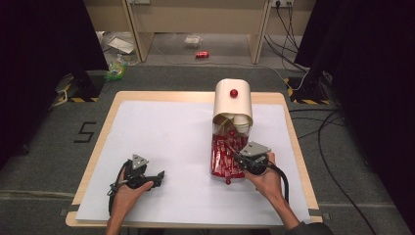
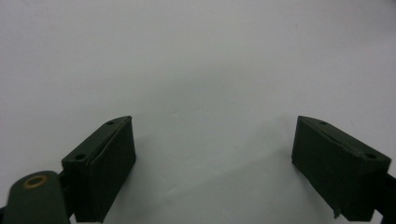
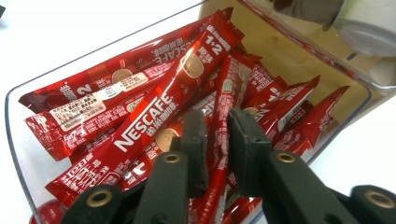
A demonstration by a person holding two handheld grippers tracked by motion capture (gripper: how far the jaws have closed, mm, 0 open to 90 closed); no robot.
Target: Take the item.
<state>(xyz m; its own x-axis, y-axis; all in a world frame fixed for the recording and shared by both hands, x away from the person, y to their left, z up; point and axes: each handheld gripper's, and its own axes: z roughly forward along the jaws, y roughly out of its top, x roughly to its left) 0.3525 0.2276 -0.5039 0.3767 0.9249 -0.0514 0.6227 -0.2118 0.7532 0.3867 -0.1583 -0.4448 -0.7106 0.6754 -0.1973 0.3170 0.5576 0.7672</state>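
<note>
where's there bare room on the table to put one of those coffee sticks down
The white sheet lies bare from its far left corner down to the left gripper, and along the near edge between both hands. It is crowded on the right: the clear drawer of coffee sticks, the right gripper in it, and the cream dispenser.

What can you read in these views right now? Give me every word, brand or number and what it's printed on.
"NESCAFE": on the top red coffee stick in the clear tray, where the right hand-held gripper reaches in.
"1+2": near the upper end of that same stick.
"2": on a red stick further back in the tray.
"5": taped mark on the floor, left of the table.
The white label's small print and the Chinese characters on the sticks are too small to read.
</note>
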